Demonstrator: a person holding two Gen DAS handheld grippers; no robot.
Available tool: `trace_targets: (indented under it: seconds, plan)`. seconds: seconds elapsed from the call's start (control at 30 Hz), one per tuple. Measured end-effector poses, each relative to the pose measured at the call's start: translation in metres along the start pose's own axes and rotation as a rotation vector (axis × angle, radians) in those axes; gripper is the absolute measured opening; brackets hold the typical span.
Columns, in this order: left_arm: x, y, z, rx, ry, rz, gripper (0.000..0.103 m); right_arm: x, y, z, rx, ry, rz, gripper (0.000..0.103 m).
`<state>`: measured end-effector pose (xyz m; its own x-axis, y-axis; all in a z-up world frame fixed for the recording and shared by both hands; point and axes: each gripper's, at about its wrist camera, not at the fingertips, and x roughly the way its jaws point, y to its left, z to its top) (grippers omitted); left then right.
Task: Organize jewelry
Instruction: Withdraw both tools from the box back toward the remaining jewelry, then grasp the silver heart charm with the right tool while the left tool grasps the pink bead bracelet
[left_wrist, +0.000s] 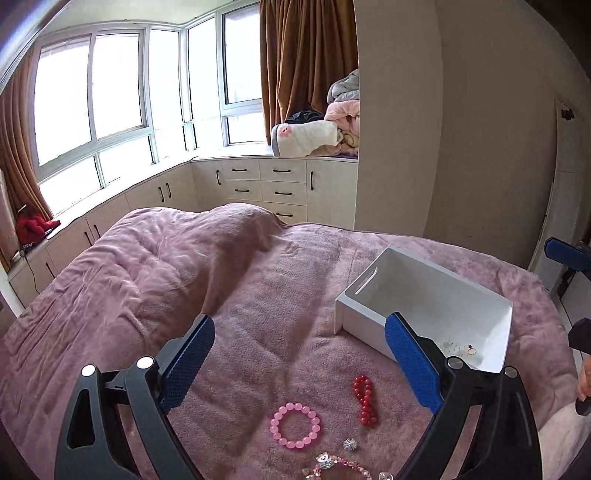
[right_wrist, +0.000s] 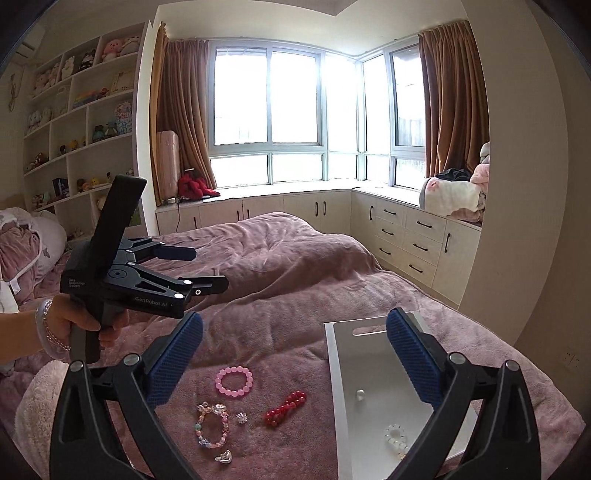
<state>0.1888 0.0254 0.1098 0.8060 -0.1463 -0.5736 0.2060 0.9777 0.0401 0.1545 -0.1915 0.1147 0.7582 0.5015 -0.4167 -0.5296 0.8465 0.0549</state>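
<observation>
left wrist view looks down on a bed under a pink blanket (left_wrist: 258, 295). the left gripper (left_wrist: 299, 365) hangs above it with its blue pads spread wide apart and nothing between them. below the gap lie a pink bead bracelet (left_wrist: 295, 425) and, just to its right, a red bead bracelet (left_wrist: 365, 400) folded into a narrow loop. a small silver sparkly piece (left_wrist: 349, 444) sits near both, and a multicoloured charm bracelet (left_wrist: 340, 465) shows at the bottom edge. a white box (left_wrist: 369, 291) stands on the blanket to the right, with a few small pieces in its near corner.

right wrist view shows the right gripper (right_wrist: 295, 363) also held above the bed, pads wide apart and empty. its right pad hangs over the white box (right_wrist: 334, 369), where a clear bead bracelet (right_wrist: 396, 435) and a small pale piece (right_wrist: 360, 394) lie on the floor. on the blanket left of the box are the pink bead bracelet (right_wrist: 234, 382), red bead bracelet (right_wrist: 285, 408), charm bracelet (right_wrist: 212, 424), silver sparkly piece (right_wrist: 242, 417) and a silver ring-like piece (right_wrist: 224, 458). the left gripper (right_wrist: 208, 267) appears at left, held in a hand (right_wrist: 85, 321), fingers parted.
</observation>
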Motion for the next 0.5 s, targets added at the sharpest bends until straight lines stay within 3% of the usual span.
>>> trace_targets:
  seconds: [0.27,0.5]
  plan:
    - [-0.010,0.047,-0.041,-0.090,0.013,0.010,0.097,0.036,0.047,-0.043,-0.054,0.149,0.054,0.098]
    - [0.017,0.061,-0.078,-0.111,0.085,0.030,0.097,0.057,0.080,-0.090,-0.141,0.245,0.062,0.098]
